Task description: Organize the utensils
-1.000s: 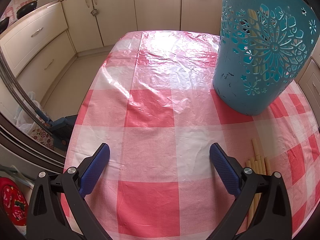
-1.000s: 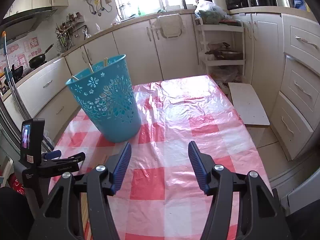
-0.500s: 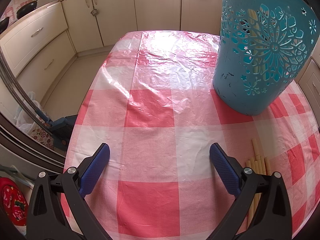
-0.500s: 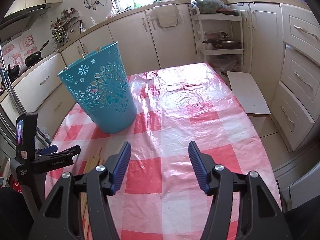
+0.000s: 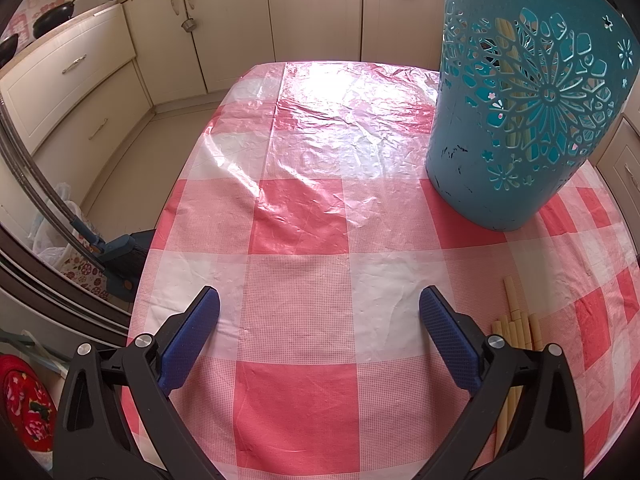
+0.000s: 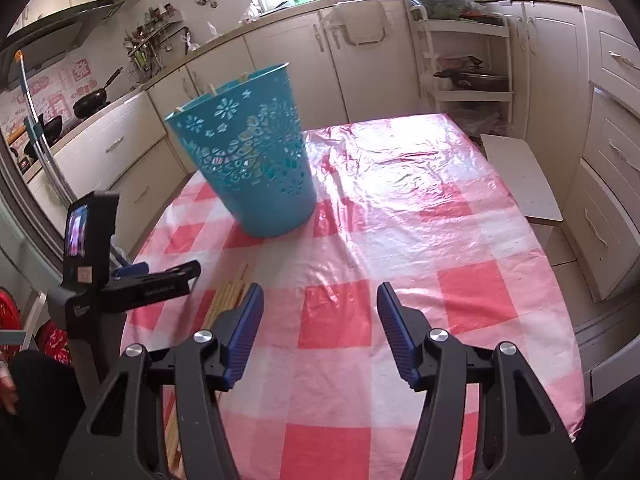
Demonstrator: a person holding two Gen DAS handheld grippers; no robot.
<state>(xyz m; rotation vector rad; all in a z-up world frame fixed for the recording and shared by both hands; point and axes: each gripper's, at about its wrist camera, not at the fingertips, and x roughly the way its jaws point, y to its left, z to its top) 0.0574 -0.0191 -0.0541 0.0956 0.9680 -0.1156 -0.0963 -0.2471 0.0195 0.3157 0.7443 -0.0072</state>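
A teal perforated basket [image 5: 520,112] stands upright on the red-and-white checked tablecloth [image 5: 304,216], with pale chopsticks visible inside through its holes. It also shows in the right wrist view [image 6: 256,168]. A bundle of pale wooden chopsticks [image 5: 516,320] lies on the cloth just right of my left gripper [image 5: 320,328], which is open and empty. In the right wrist view the chopsticks [image 6: 228,296] lie just left of my right gripper [image 6: 320,320], which is open and empty above the cloth. The left gripper [image 6: 132,284] appears there at far left.
Cream kitchen cabinets [image 5: 160,40] surround the table. A white stool [image 6: 520,176] stands beside the table's right edge. A broom and dustpan [image 5: 116,256] lie on the floor at the left. A shelf rack with pans [image 6: 468,76] stands at the back.
The right gripper has tilted down and shifted right, so the basket sits further in and the chopsticks come into view. The left gripper has not moved.
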